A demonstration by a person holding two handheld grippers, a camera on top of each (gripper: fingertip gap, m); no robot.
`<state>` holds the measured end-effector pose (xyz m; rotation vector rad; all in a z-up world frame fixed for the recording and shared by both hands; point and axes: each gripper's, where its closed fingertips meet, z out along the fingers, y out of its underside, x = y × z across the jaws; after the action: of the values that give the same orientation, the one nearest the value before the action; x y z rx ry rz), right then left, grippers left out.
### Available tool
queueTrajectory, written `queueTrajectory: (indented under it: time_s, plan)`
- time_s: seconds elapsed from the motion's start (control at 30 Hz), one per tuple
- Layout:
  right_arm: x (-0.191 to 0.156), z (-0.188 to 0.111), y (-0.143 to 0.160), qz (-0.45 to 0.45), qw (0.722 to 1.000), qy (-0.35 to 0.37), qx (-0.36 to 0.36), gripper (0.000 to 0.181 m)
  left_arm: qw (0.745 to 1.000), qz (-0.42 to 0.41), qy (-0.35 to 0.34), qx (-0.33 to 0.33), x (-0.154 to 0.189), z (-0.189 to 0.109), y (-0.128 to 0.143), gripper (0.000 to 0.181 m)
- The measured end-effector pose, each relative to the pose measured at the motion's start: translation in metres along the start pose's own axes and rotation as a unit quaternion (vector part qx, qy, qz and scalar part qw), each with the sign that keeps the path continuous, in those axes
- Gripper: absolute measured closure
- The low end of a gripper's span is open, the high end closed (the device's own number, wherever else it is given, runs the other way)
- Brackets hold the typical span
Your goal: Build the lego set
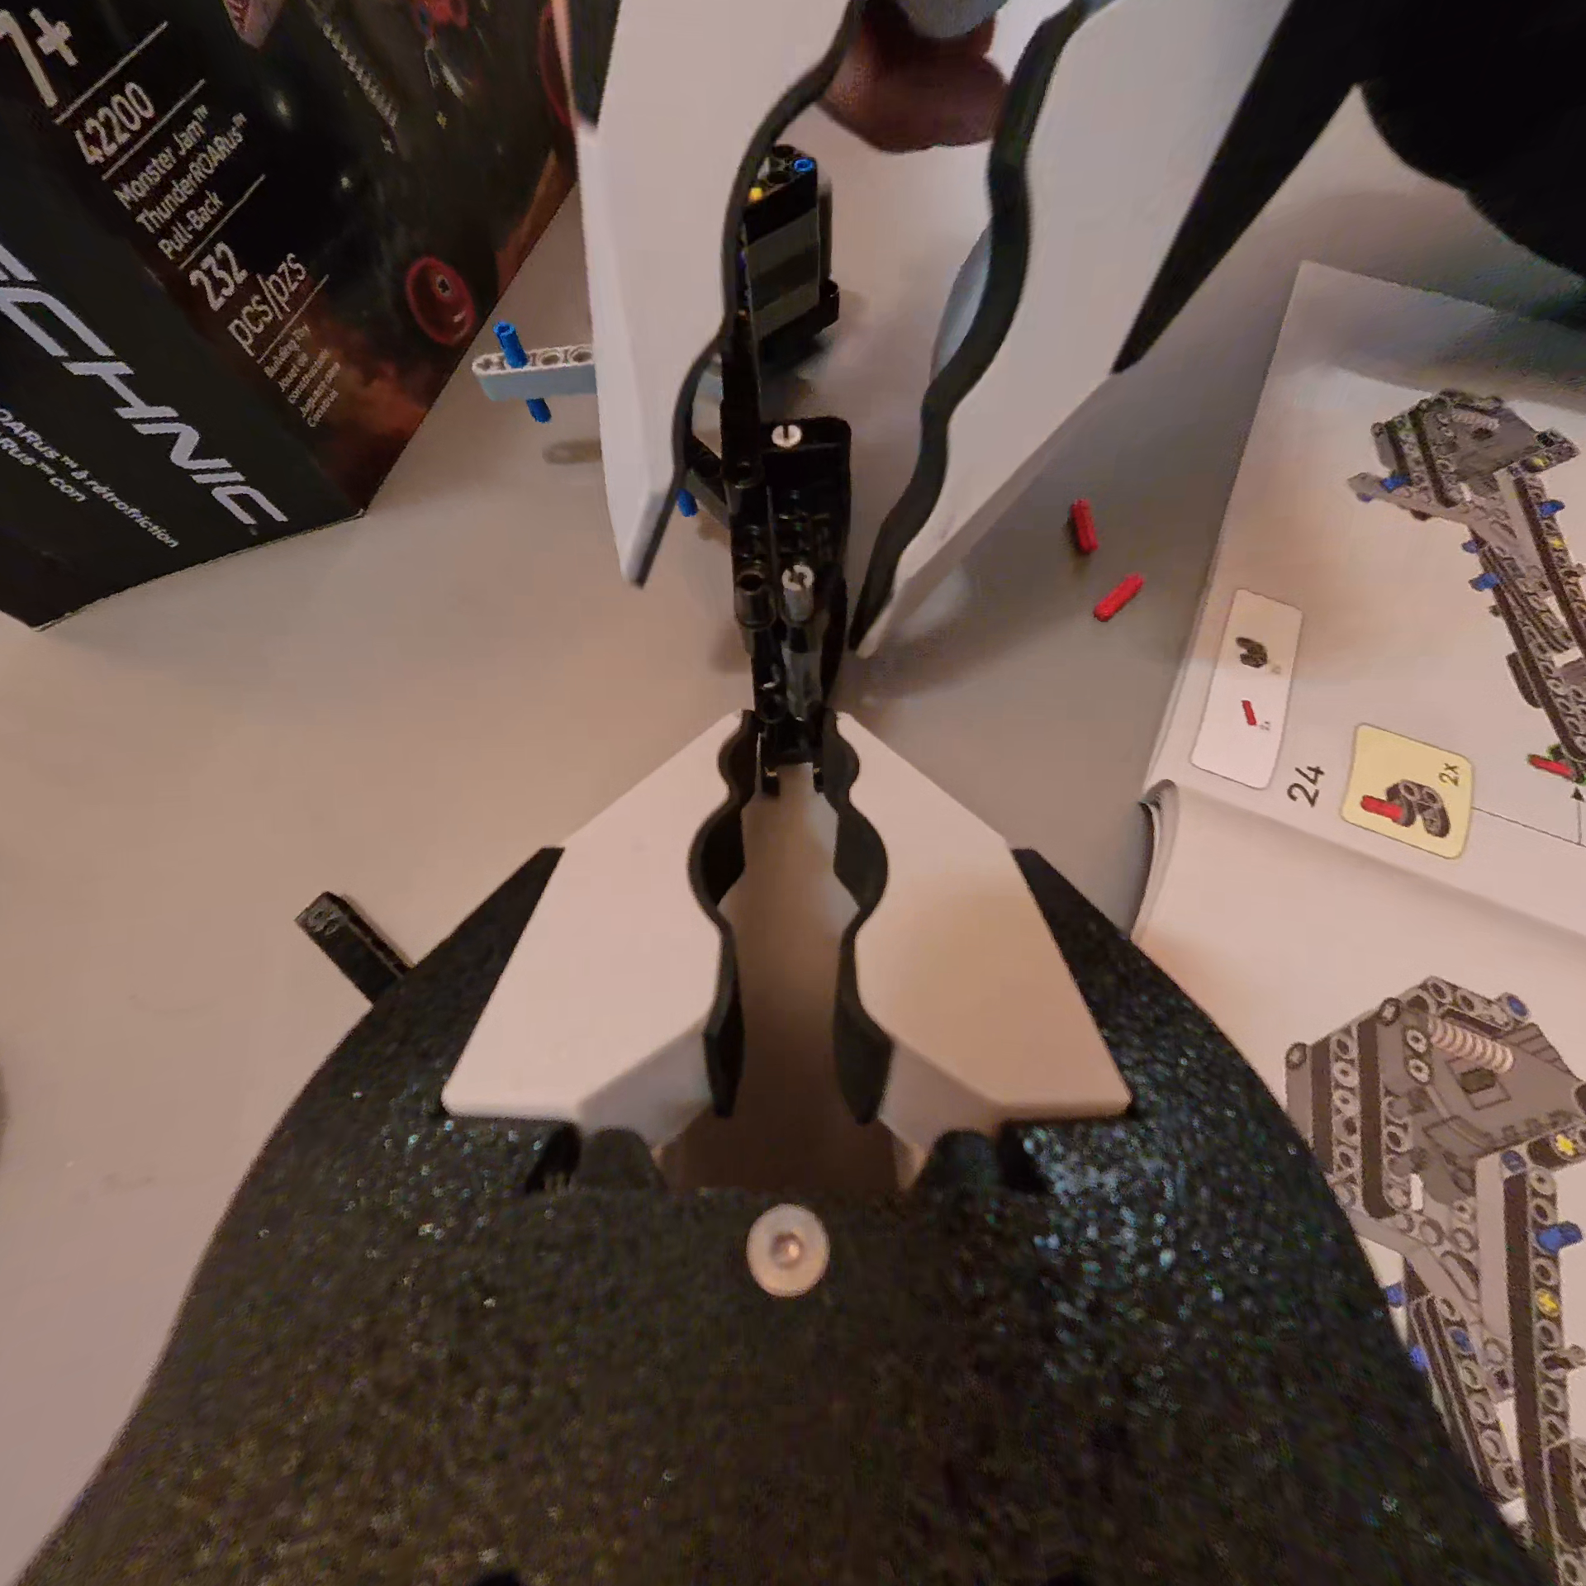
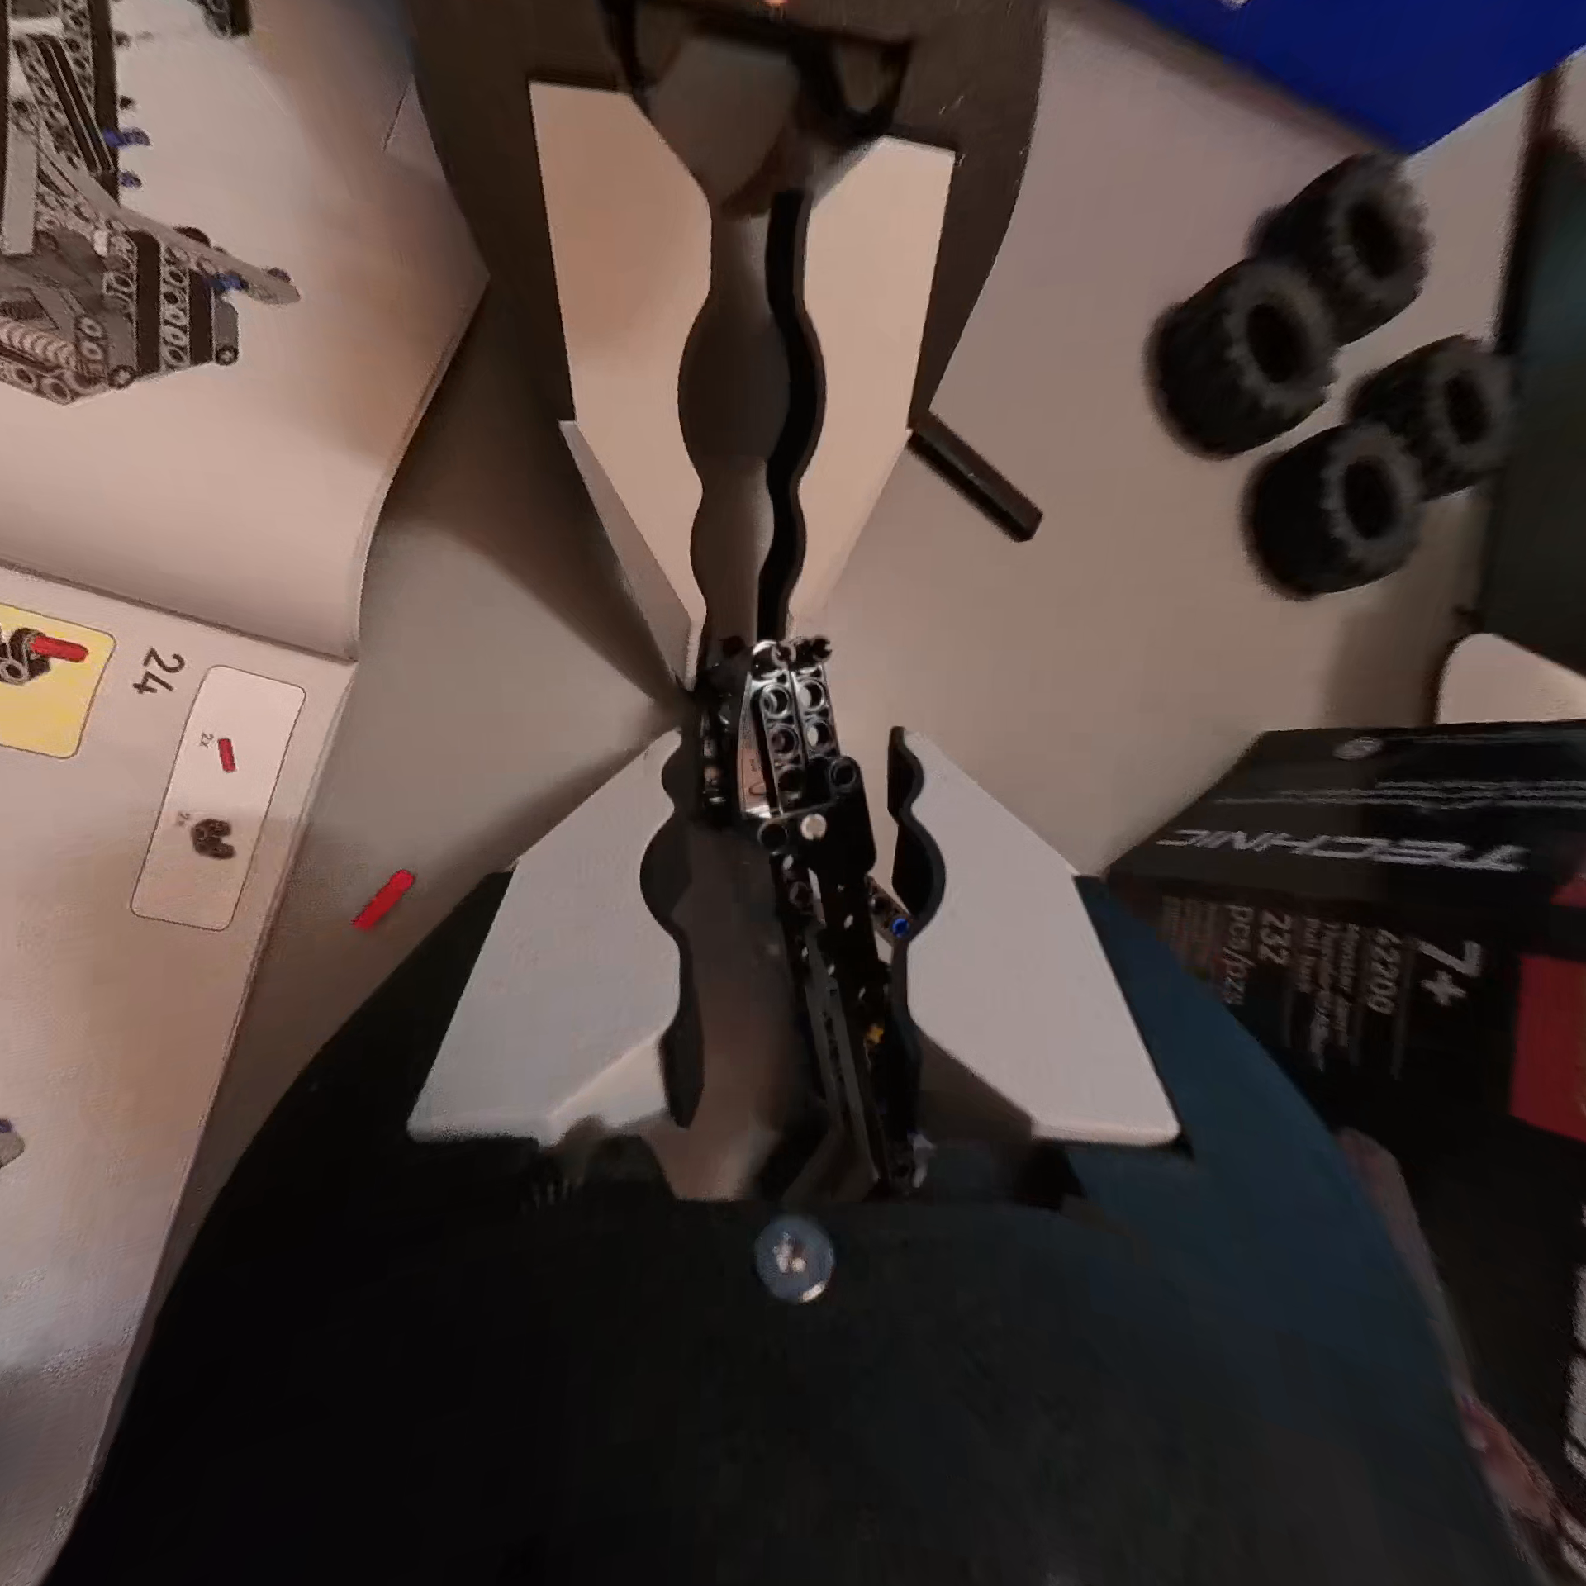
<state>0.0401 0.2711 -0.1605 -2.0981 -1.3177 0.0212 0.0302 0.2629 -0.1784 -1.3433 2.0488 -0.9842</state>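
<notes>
Black chassis assembly [image 1: 794,549] at frame centre, gripped by left gripper [image 1: 789,755] at near end. Right gripper [image 2: 794,764] fingers spread around it, not clamped. Red pins [image 1: 1116,596] at 2 o'clock on desk [image 1: 429,729], tyres [image 2: 1330,506] loose. Manual [image 1: 1373,601] mid-build; much left.

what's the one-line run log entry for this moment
left gripper: shut on long black lego beam assembly | right gripper: around its other end, grip unclear | two loose red pins on table
</notes>
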Motion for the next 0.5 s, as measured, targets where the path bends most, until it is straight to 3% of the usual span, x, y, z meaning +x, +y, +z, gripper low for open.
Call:
queueTrajectory:
  time_s: [0.1, 0.5]
  plan:
    - [-0.0058, 0.0096, -0.0007, -0.006, 0.999, -0.033, -0.002, 0.148, 1.000, 0.006, -0.002, -0.001, 0.0000, 0.0001, 0.0001, 0.168]
    - [-0.0102, 0.0083, -0.0006, -0.008, 0.998, -0.054, -0.001, 0.155, 1.000, 0.022, -0.002, -0.004, 0.0008, 0.0009, 0.0003, 0.168]
